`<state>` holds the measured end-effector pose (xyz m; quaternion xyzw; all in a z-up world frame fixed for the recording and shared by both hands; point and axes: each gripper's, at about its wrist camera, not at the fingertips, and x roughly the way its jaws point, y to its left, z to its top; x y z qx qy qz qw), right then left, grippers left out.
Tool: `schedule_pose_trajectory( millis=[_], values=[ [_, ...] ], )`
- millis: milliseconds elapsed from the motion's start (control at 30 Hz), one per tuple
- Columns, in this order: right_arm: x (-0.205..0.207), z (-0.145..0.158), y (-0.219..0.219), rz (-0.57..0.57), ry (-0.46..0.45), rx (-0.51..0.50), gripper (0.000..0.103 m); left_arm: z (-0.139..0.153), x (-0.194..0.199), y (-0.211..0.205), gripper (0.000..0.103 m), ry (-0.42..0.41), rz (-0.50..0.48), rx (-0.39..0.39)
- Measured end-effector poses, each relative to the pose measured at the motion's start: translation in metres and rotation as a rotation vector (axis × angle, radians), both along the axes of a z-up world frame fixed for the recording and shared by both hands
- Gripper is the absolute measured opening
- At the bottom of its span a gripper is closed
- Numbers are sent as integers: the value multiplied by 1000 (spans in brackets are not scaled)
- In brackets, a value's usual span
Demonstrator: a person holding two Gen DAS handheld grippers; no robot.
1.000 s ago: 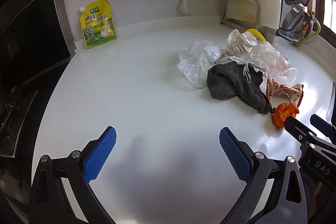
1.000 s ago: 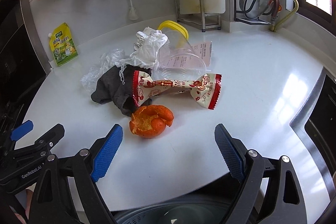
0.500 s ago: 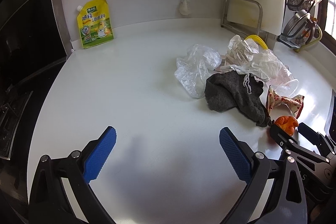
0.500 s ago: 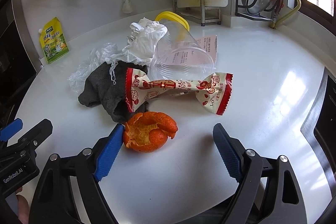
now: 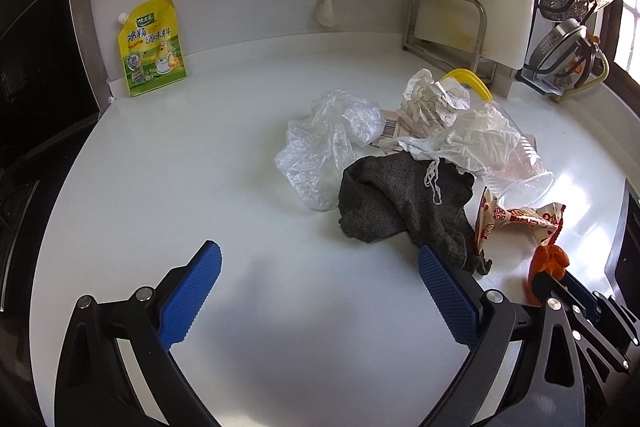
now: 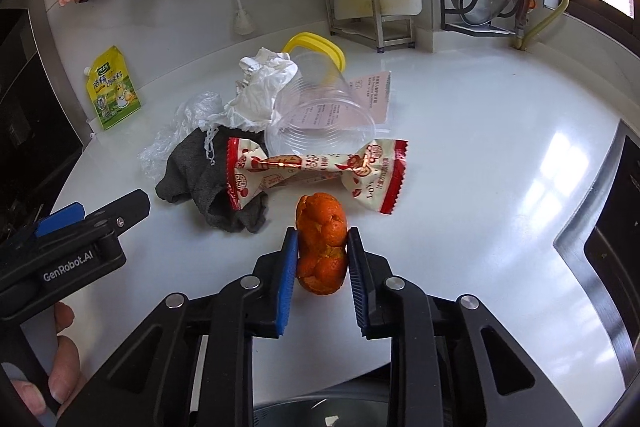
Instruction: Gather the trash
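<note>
The right gripper [image 6: 322,247] is closing on a piece of orange peel [image 6: 322,243], which sits squeezed between its two blue pads with both pads against its sides; the peel pokes out ahead of the fingertips over the white bench [image 6: 480,155]. Just ahead of this gripper lies a red-and-white snack wrapper [image 6: 316,167], twisted at the middle. Beyond the wrapper a clear plastic cup [image 6: 320,115] lies on its side, its mouth toward the gripper, with a printed paper slip [image 6: 372,87] under it and a yellow handle [image 6: 316,45] behind. Ahead and to the left of the gripper sits a dark grey cloth [image 6: 200,179], touching the wrapper's left end, with crumpled white paper [image 6: 260,87] and a clear plastic bag [image 6: 180,131] past it.

The left gripper [image 5: 320,279] hangs over bare bench with its jaws spread wide and nothing between them. The grey cloth lies just ahead of its right finger, the plastic bag farther ahead, and the peel off to its right, beside the other gripper. Far ahead to the left a yellow seasoning pouch [image 5: 154,47] leans upright against the wall. A person's fingers [image 6: 60,367] show at the lower left of the right wrist view, under the left gripper's body.
</note>
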<state>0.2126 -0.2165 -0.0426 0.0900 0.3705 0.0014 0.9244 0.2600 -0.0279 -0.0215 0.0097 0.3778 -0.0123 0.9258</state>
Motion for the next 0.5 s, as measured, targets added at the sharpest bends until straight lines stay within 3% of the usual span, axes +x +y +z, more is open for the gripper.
schedule_pose_trajectory(
  millis=[233, 367, 500],
  values=[
    [-14, -5, -34, -55, -14, 18, 24, 3, 24, -21, 97, -21, 28, 29],
    [-20, -5, -46, -65, -29, 49, 24, -10, 39, -32, 97, 42, 16, 57],
    [-21, -6, -52, -64, -42, 74, 24, -7, 40, -34, 97, 18, 11, 50]
  ],
)
